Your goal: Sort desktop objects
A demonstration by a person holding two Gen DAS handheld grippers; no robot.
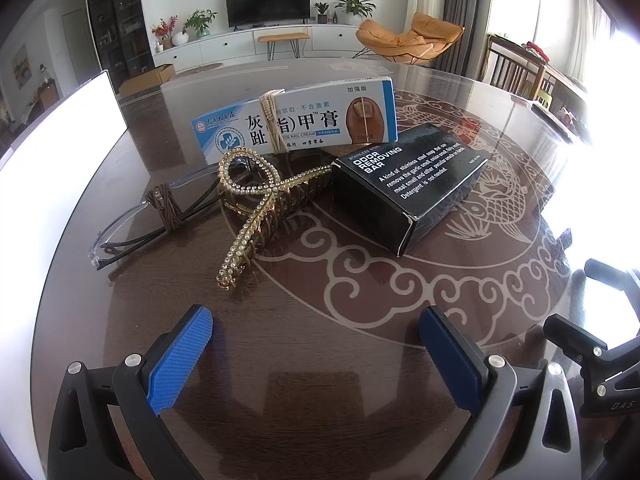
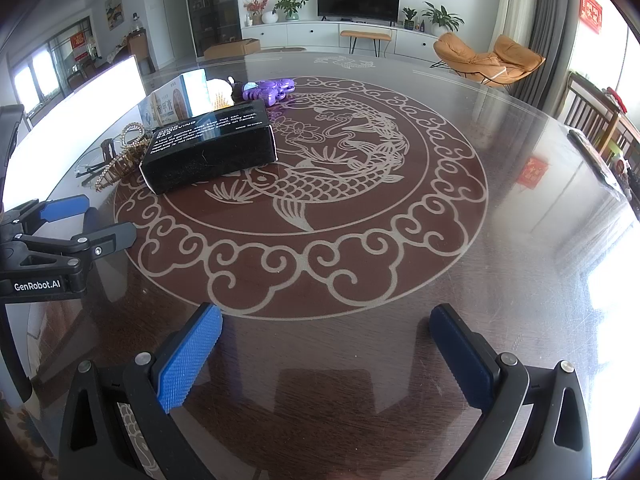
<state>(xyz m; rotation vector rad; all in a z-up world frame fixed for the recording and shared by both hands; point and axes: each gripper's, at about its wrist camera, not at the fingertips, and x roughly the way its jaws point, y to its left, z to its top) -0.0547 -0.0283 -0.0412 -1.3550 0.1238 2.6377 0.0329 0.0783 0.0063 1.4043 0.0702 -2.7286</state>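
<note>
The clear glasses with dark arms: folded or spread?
Folded: the clear glasses have their dark arms crossed behind the lenses, bound with brown cord.

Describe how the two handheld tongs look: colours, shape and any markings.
Both tongs, left and right, have black angular frames with silver screws and ribbed blue pads. The left carries white "GenRobot.AI" lettering; "DAS" shows on the right's side.

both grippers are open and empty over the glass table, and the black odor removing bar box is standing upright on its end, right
Not quite. The black odor removing bar box lies flat on the glass table, as the left wrist view shows. Left gripper and right gripper are indeed open and empty.
</note>
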